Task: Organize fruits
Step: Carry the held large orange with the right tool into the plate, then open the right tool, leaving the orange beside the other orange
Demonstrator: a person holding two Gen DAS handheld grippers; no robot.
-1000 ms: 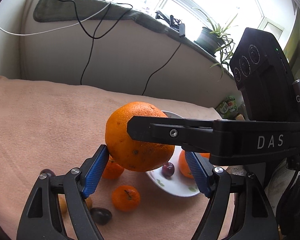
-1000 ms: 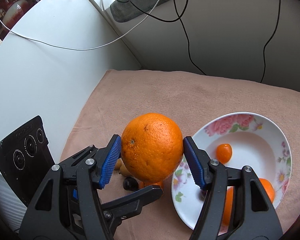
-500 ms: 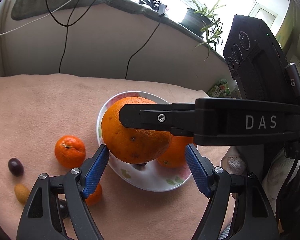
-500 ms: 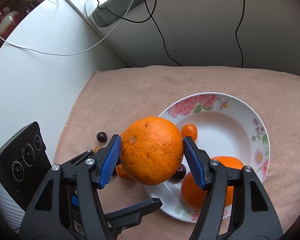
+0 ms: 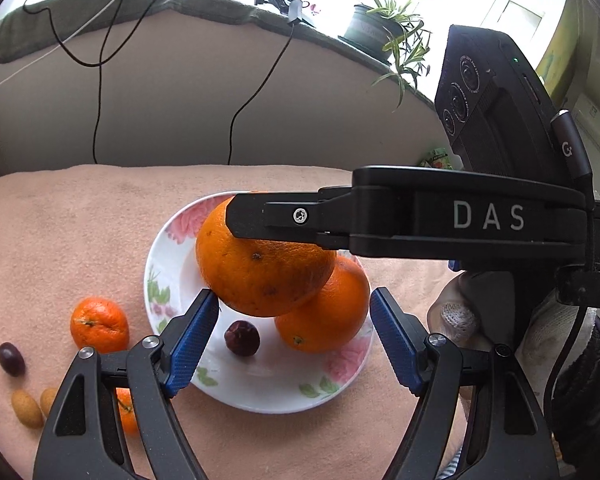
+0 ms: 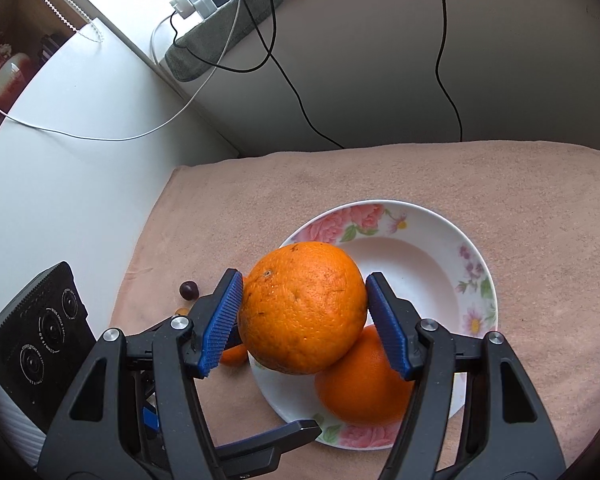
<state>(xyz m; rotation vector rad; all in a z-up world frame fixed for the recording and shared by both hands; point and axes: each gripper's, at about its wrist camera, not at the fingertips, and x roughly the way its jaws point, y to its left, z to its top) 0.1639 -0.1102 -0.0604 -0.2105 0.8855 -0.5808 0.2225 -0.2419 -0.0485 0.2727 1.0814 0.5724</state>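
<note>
A home: potted plant [image 5: 384, 28] on the windowsill, towel-covered table [image 6: 480, 176].

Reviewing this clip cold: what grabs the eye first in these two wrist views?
A big orange clamped between the blue pads of the right gripper, held just above a flowered white plate on the pink cloth. A second orange and a dark plum already lie in the plate. The left gripper is open and empty.

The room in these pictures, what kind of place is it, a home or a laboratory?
Most likely a home. A floral plate with oranges sits on a peach towel spread as a table cover, a potted plant stands on the sunny windowsill, and a power strip with chargers lies there too.
</note>
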